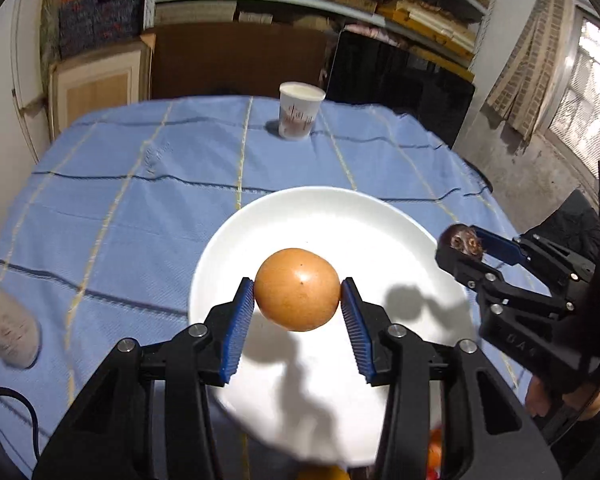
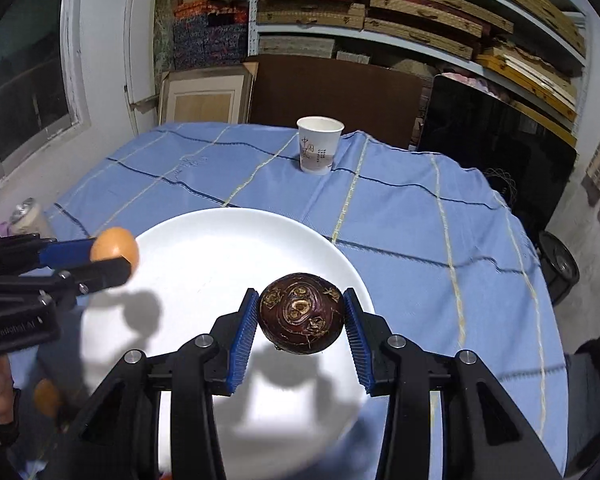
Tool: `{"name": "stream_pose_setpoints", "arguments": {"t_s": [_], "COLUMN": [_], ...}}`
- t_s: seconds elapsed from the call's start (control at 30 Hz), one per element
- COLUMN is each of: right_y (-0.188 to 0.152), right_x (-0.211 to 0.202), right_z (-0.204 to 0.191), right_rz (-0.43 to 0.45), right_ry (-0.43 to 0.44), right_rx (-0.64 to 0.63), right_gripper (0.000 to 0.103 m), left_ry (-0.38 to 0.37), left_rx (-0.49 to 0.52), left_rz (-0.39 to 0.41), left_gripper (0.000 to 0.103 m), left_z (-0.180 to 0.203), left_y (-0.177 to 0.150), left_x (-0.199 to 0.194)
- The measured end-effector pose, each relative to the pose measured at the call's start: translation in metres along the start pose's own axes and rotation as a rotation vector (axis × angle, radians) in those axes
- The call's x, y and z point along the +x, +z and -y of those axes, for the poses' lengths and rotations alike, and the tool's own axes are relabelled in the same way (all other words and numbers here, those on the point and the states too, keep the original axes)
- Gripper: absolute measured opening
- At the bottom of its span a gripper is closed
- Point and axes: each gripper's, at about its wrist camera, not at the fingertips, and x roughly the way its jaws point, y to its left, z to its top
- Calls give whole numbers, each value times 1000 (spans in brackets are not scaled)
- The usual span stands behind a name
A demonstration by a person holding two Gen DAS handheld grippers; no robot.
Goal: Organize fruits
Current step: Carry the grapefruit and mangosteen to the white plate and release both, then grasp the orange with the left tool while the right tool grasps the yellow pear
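Blue checked tablecloth (image 1: 140, 216) under shelves (image 2: 420, 20); left gripper (image 1: 298, 300) jaws grasp orange fruit (image 1: 297, 289), right gripper (image 2: 301, 312) jaws dark fruit (image 2: 301, 313).

Colours and patterns on the table.
White plate (image 1: 332, 216) on a light blue tablecloth (image 1: 140, 200) checked with dark blue and pale yellow lines. Left gripper (image 1: 298, 300): black frame, blue ribbed pads, smooth orange fruit (image 1: 297, 289). Right gripper (image 2: 301, 312): same colours, dark purple-brown fruit (image 2: 301, 313) (tan ringed scars on its face). Near the far edge, a white paper cup (image 2: 319, 144) with dark print.
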Motion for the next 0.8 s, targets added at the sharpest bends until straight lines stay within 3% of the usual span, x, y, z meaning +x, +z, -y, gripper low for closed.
{"name": "stream_pose_setpoints", "arguments": {"t_s": [0.23,0.3,0.33,0.43,0.63,0.8], "right_y": [14,15,16,15,-8,-72], "right_x": [64,61,56,36,-30,-101], "right_z": [-11,-10,-8,-3,5,-14], "right_rz": [-76,-53,-32,-5,28,36], "right_ry": [15,-2,-17,-29,-7,40], "right_rx": [-64,-63,-57,-44,15,-6], "right_gripper": [44,59,65,65,65,66], "left_ry": [17,22,16,12,-24,-52], "left_rx": [-32,-47,-55,-74,-58,30], "left_rz": [-135,-145,-139,-73,-4,15], "left_gripper": [44,44,50,74,80,90], "left_z": [-11,-15,-18,-22,-15,1], "left_y": [16,18,19,21,-2,-68], "left_x": [68,71,68,44,-30,-96]}}
